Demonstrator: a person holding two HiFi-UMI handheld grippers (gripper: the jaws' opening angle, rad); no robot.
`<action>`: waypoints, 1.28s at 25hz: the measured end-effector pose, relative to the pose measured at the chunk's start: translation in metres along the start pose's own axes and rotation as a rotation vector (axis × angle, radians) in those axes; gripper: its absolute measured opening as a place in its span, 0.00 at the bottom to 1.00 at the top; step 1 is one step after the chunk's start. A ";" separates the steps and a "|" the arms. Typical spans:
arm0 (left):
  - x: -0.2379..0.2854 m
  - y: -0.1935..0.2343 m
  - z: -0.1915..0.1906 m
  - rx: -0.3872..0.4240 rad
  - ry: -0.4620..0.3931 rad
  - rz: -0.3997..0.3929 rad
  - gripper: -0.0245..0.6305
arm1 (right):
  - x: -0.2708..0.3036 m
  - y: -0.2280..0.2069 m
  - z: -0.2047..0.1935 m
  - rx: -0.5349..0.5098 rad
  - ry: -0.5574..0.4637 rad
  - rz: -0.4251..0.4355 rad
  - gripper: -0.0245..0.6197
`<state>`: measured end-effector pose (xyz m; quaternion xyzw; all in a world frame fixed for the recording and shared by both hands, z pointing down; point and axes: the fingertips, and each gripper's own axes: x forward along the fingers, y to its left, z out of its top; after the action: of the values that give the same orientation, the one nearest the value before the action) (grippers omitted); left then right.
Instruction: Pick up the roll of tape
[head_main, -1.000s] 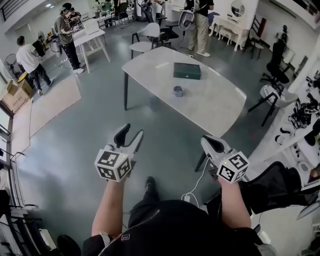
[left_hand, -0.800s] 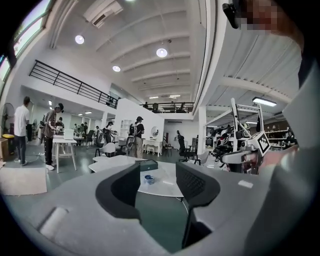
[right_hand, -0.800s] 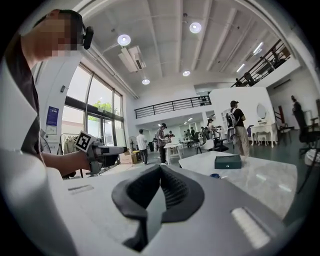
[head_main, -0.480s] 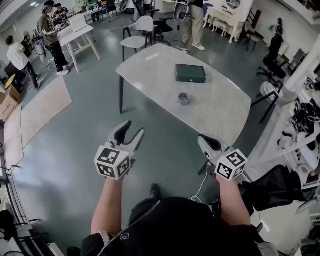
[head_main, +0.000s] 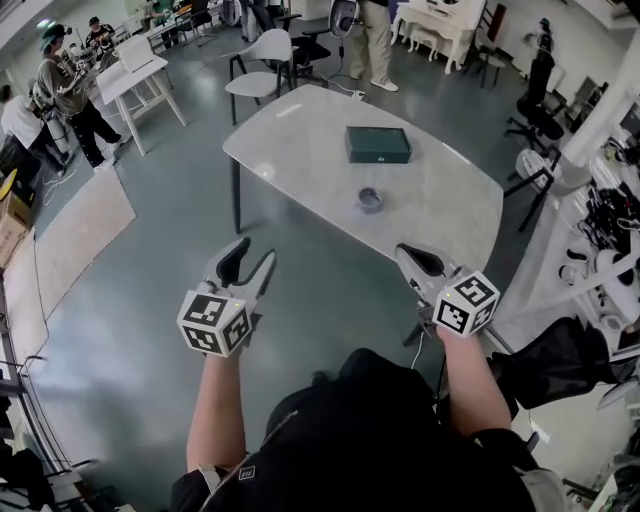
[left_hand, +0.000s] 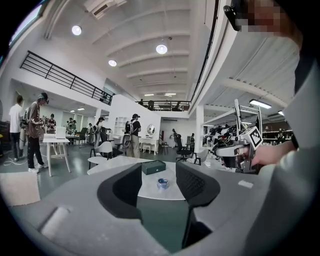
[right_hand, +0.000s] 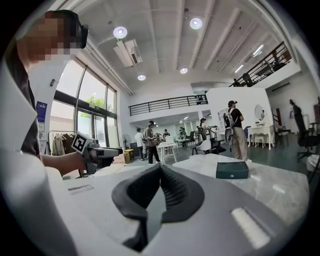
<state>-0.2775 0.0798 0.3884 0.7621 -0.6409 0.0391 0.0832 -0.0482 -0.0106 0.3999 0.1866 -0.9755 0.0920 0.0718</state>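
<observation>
The roll of tape (head_main: 370, 199) is a small blue-grey ring standing on the white table (head_main: 300, 140), a little short of a dark green box (head_main: 378, 144). My left gripper (head_main: 252, 256) hangs open over the floor, short of the table's near edge. In the left gripper view the tape (left_hand: 162, 183) shows far off between the open jaws (left_hand: 157, 172), in front of the box (left_hand: 153, 167). My right gripper (head_main: 412, 256) is shut on nothing, close to the table's near right edge. The right gripper view shows the box (right_hand: 232, 170) but not the tape.
A white chair (head_main: 262, 60) stands at the table's far side, and a black chair (head_main: 535, 175) and cluttered benches (head_main: 610, 230) at the right. Several people (head_main: 65, 95) work at desks at the far left. One person (head_main: 377, 40) stands beyond the table.
The table, tape and box have drawn closer and lower in the head view as the person steps forward. Both grippers keep their pose, left open and right shut.
</observation>
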 end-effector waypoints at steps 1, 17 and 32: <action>0.007 0.002 -0.002 0.000 0.009 -0.006 0.37 | 0.005 -0.005 0.000 0.004 -0.003 0.000 0.04; 0.278 0.018 -0.001 0.023 0.182 -0.119 0.37 | 0.117 -0.235 -0.008 0.159 0.031 0.030 0.04; 0.433 0.020 -0.011 0.014 0.268 -0.227 0.37 | 0.170 -0.361 0.011 0.186 0.071 0.005 0.04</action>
<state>-0.2211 -0.3413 0.4728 0.8181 -0.5335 0.1350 0.1667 -0.0694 -0.4017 0.4740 0.1867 -0.9600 0.1891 0.0886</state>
